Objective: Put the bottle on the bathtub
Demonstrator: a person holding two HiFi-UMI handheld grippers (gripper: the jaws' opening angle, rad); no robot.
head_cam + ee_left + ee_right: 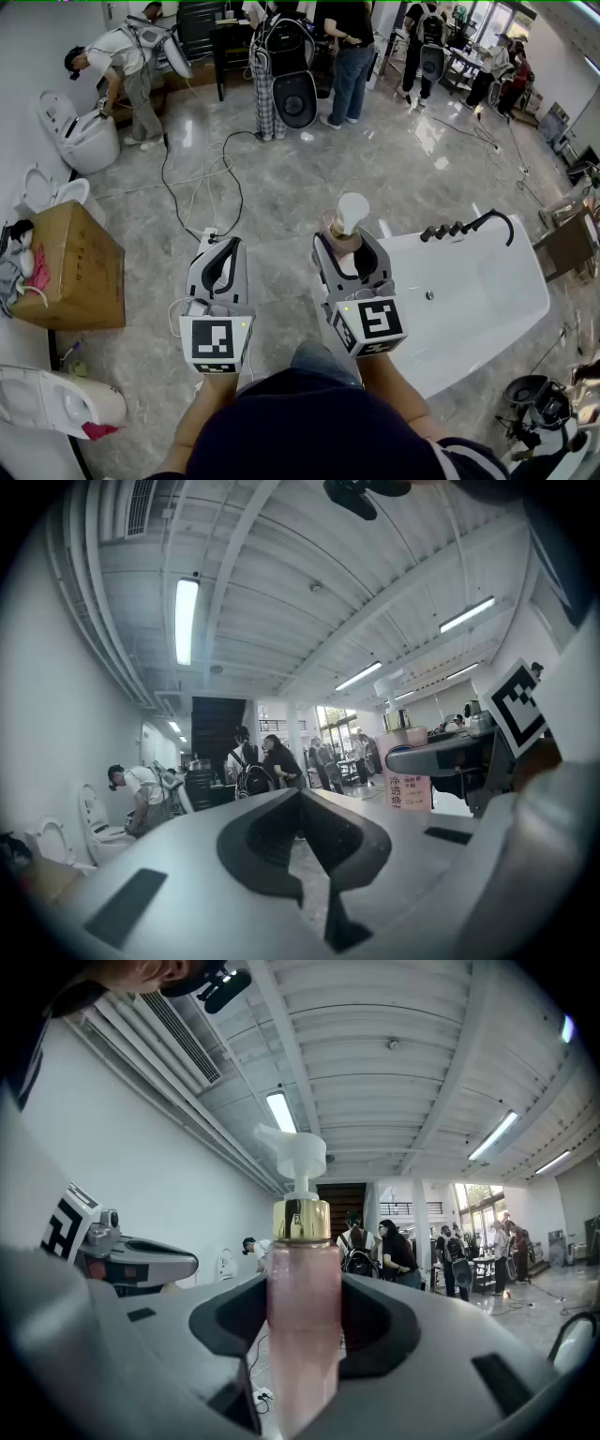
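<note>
Right gripper (349, 255) clamps the pump bottle (349, 217) upright at centre frame, not yet on the bathtub (487, 292) at right; left gripper (223, 267) closed, empty.

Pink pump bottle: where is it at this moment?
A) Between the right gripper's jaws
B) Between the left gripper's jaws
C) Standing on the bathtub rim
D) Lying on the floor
A: the right gripper view shows the pink pump bottle upright with the right gripper jaws closed on it. The left gripper has nothing between its jaws, and the bottle is not on the bathtub.
</note>
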